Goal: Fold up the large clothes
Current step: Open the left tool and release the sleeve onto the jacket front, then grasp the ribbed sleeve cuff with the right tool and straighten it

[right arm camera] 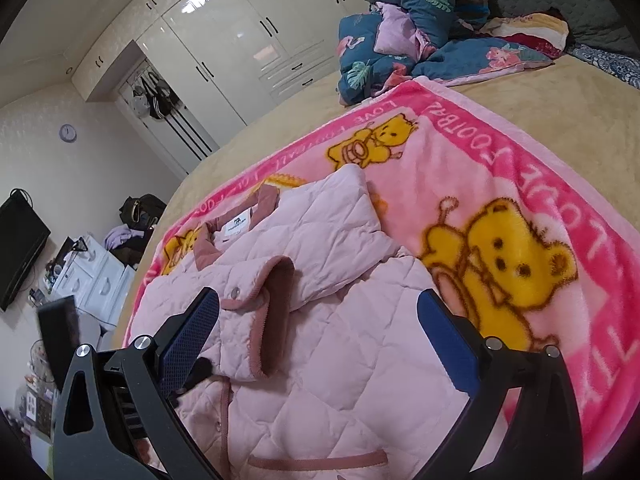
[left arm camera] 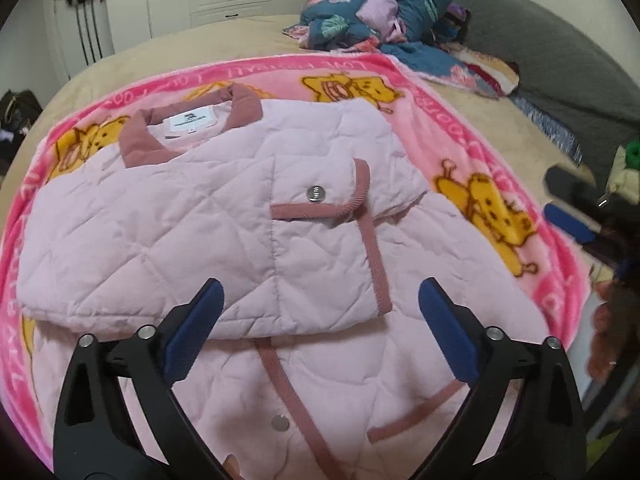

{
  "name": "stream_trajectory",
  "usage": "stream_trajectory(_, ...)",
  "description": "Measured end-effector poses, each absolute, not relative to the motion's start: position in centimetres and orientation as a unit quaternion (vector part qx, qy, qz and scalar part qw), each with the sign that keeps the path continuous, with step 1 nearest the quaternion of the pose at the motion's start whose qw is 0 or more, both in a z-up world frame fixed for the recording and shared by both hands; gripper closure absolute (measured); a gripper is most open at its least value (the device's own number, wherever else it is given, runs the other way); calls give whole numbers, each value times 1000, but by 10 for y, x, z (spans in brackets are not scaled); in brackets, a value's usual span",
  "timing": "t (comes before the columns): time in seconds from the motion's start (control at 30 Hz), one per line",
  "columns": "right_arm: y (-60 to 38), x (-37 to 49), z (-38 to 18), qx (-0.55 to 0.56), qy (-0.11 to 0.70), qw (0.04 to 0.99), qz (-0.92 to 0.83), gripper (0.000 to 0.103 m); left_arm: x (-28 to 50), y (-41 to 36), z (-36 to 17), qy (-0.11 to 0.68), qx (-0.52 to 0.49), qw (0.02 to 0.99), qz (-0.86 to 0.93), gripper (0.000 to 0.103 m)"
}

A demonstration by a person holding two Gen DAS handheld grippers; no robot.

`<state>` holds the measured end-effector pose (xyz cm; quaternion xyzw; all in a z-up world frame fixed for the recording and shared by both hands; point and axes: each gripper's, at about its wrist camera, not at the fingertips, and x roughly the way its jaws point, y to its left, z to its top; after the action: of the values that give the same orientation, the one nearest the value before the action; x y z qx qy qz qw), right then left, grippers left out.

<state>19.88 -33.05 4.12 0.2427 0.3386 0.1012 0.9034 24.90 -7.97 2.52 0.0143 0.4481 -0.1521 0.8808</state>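
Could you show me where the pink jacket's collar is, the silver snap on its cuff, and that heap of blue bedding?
collar [left arm camera: 138, 136], left wrist view, on its dusty-rose left side.
silver snap [left arm camera: 315, 193], left wrist view, on its metal face.
blue bedding [right arm camera: 416, 12], right wrist view, on its top fold.

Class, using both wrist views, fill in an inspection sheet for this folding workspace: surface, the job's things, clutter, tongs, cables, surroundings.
Surface: pink bear blanket spread over a beige bed.
Job's things: pink quilted jacket lying on the blanket, sleeves folded across the front, collar at the far end.
Clutter: heap of blue floral bedding at the head of the bed.
Tongs: left tongs open, above the jacket's hem; right tongs open, holding nothing.
Cables: nothing seen.
Surroundings: white wardrobe, wall clock, television.
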Motion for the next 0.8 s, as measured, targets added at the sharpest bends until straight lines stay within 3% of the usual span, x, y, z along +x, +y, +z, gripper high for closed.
stream_trajectory(0.37,-269,220,23,214,388,883,158,4,247,7,61,396,-27,916,-56,9)
stream_trajectory(0.8,-219,250,-22,219,446,847,190,4,242,112,65,377,-86,921,41,9)
